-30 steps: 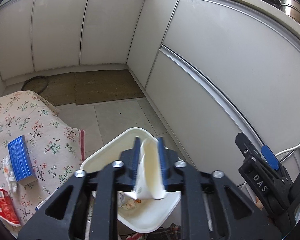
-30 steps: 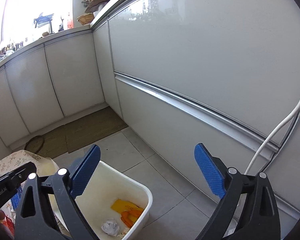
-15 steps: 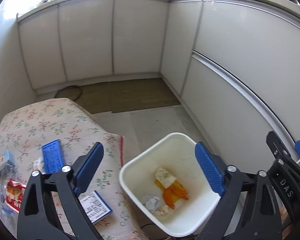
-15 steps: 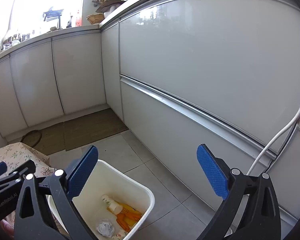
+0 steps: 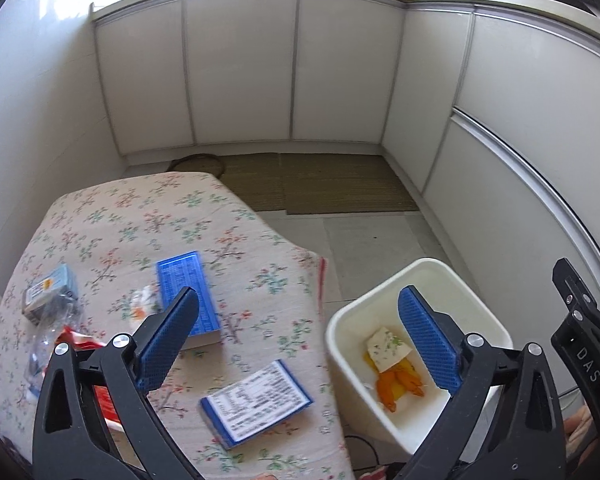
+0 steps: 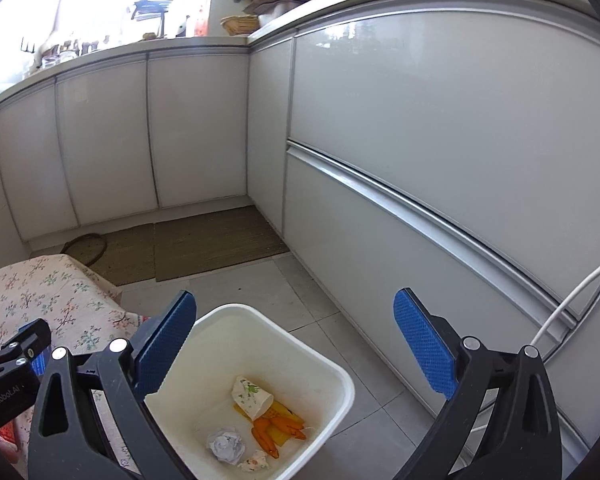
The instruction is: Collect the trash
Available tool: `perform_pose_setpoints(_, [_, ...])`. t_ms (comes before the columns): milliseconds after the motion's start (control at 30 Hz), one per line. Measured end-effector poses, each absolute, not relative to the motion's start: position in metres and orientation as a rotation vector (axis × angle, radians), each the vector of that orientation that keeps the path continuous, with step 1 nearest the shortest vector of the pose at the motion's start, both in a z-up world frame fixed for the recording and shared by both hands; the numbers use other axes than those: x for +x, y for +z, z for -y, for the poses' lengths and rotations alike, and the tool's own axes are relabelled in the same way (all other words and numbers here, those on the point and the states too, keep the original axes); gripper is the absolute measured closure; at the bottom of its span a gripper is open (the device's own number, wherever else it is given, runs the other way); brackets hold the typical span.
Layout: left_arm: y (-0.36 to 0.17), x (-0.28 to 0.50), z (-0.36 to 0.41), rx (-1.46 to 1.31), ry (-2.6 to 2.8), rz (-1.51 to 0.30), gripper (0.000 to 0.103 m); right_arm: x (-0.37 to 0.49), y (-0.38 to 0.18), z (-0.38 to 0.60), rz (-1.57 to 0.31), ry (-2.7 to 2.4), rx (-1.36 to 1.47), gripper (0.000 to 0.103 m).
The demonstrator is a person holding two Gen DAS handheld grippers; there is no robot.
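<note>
Paper cup (image 5: 388, 348) dropped into the white plastic bin (image 5: 452, 276); my left fingers (image 5: 300, 340) still spreading, empty, right fingers (image 6: 296, 346) spread, probably blue box (image 5: 188, 294) next.

Black tool (image 5: 300, 344), blue textured pads (image 5: 428, 344), silver screws

Cabinets: glossy white cabinet doors with silver trim (image 5: 240, 76) wrap the corner ahead of me and run along my right.
Floor mats: two woven brown straw mats (image 5: 332, 184) lie side by side on the floor against the cabinet base.
Floor: pale grey floor tiles (image 6: 296, 292) stretch between mats and cabinets.
Cable: a white cable (image 6: 576, 292) curves down the cabinet front on my right.
Worktop: a pale countertop (image 6: 112, 50) carries jars and a wicker basket (image 6: 240, 24), backlit and hard to make out.
</note>
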State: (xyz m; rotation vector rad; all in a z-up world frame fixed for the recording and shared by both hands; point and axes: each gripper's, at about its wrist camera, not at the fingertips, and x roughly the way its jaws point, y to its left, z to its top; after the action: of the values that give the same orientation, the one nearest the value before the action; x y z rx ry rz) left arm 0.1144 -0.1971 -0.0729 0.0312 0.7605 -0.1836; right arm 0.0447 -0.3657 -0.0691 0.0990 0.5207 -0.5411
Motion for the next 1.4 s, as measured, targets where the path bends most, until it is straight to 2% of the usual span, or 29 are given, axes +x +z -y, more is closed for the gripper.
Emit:
perform_pose_setpoints(600, [-0.081,0.123,0.051,-0.035,0.050,-0.791,0.007,0.096,-0.082,0.239,-0.598,-0.265,0.000,0.007])
perform_pose_setpoints(1033, [-0.088,0.127,-0.070,-0.112,0.208,-0.808,0.007,0.157,-0.123,0.120,-0.867,0.215,0.054,0.007])
perform_pose_setpoints(1133, [-0.094,0.128,-0.096,-0.174,0.232,-0.820,0.007,0.178,-0.141,0.098,-0.994,0.325,0.088,0.014])
perform_pose_setpoints(1267, [-0.102,0.132,-0.123,-0.259,0.236,-0.843,0.007,0.199,-0.169,0.076,-1.112,0.350,0.064,0.031])
perform_pose_setpoints(1400, [-0.102,0.134,-0.141,-0.336,0.232,-0.844,0.007,0.218,-0.188,0.064,-1.168,0.333,0.047,0.035])
